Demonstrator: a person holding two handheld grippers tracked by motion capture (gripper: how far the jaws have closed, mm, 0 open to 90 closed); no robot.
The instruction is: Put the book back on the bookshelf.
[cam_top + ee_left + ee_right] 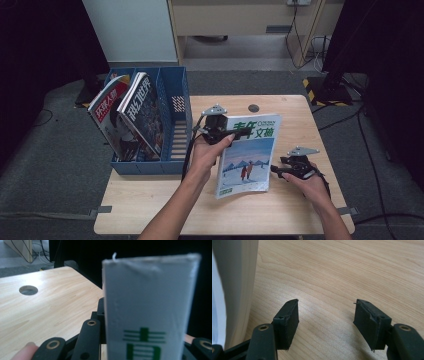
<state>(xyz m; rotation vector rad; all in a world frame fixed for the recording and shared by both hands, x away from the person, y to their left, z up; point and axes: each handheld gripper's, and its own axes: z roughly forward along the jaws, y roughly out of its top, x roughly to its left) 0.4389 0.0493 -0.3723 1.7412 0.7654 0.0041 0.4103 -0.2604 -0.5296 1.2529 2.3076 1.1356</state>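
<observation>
A magazine (247,160) with a snowy cover picture and green characters is held tilted, its lower edge near the wooden table (200,210). My left gripper (239,132) is shut on its upper left corner. In the left gripper view the magazine's white cover (147,302) rises between the black jaws. My right gripper (276,171) rests low at the magazine's right edge and points toward it. In the right gripper view its jaws (325,322) stand open over bare wood with nothing between them, and the magazine's page edge (239,290) runs down the left.
A blue file rack (175,100) stands at the table's left rear. It holds a red-titled magazine (107,112) and a dark one (145,112), both leaning. A round cable hole (253,108) sits near the far edge. Bare wood lies in front.
</observation>
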